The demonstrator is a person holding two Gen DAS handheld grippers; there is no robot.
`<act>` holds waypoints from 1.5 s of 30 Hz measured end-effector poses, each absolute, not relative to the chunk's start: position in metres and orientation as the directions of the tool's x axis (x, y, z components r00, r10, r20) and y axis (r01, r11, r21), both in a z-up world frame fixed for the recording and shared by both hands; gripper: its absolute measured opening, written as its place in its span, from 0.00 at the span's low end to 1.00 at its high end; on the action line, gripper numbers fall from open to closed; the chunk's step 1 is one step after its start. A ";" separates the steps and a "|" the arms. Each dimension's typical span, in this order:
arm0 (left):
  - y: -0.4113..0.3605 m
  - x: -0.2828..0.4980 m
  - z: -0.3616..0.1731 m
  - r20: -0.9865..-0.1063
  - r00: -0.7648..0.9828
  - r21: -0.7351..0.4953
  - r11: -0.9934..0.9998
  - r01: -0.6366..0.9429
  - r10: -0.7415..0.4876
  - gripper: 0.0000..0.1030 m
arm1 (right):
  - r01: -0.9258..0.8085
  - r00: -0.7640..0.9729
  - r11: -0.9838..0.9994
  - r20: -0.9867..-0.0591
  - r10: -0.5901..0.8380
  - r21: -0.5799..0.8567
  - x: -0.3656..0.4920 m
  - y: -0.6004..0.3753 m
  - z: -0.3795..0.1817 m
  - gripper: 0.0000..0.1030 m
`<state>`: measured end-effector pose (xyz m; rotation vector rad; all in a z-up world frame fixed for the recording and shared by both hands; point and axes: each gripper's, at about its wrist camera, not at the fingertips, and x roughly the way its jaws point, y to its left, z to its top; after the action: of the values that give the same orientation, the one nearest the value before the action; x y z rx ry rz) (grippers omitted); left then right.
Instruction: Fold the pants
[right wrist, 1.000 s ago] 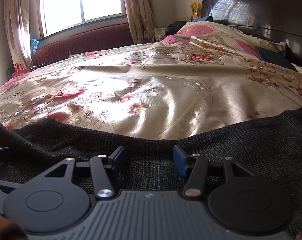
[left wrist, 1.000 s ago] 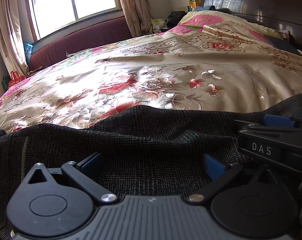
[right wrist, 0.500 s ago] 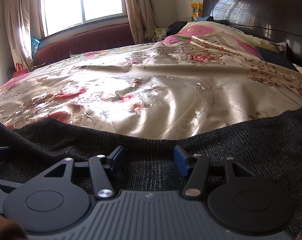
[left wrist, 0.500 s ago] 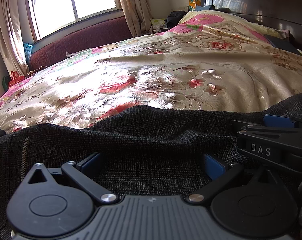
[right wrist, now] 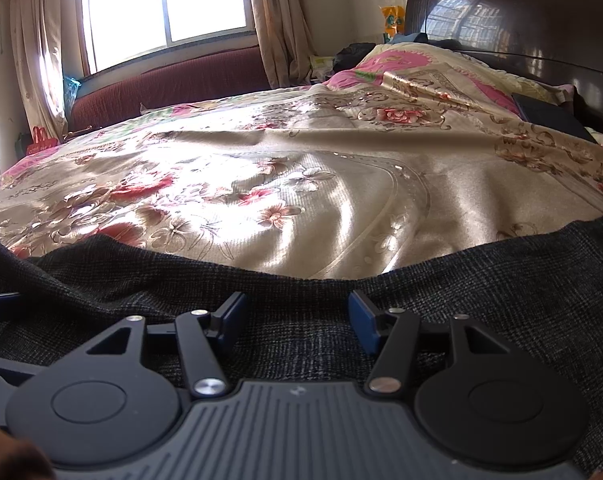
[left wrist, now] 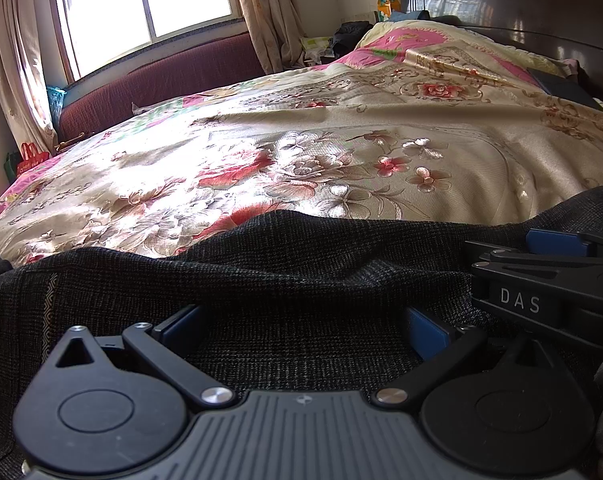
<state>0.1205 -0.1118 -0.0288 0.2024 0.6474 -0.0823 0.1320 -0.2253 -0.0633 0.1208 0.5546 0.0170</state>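
Dark grey checked pants [left wrist: 301, 272] lie spread across the near edge of the bed; they also show in the right wrist view [right wrist: 481, 300]. My left gripper [left wrist: 303, 326] is open, its blue pads wide apart, low over the pants fabric. My right gripper [right wrist: 295, 320] is open with a narrower gap, also low over the pants. The right gripper's side [left wrist: 541, 280] shows at the right of the left wrist view, close beside the left one. Nothing is held between either pair of fingers.
The bed carries a shiny floral bedspread [left wrist: 341, 152] [right wrist: 301, 184]. A dark wooden headboard [right wrist: 521, 28] stands at the right, with pillows [left wrist: 441, 52] and a dark flat item [right wrist: 549, 114] near it. A maroon bench [left wrist: 161, 80] and window lie beyond.
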 end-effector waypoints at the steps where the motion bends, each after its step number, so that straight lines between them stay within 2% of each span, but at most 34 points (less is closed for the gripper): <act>1: -0.112 0.121 -0.029 -0.606 0.795 0.161 0.977 0.139 -0.013 1.00 | 0.016 0.850 0.993 -0.524 0.049 0.119 0.132 -0.225 -0.063 0.56; 6: -0.112 0.120 -0.029 -0.606 0.795 0.162 0.977 0.139 -0.013 1.00 | 0.000 0.849 0.993 -0.524 0.064 0.121 0.134 -0.224 -0.064 0.60; 45: -0.112 0.120 -0.028 -0.607 0.795 0.162 0.977 0.140 -0.013 1.00 | -0.001 0.850 0.992 -0.523 0.066 0.123 0.135 -0.224 -0.064 0.61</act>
<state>0.1203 -0.1117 -0.0282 0.2035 0.6483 -0.0825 0.1348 -0.2244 -0.0641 0.1198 0.5540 0.0355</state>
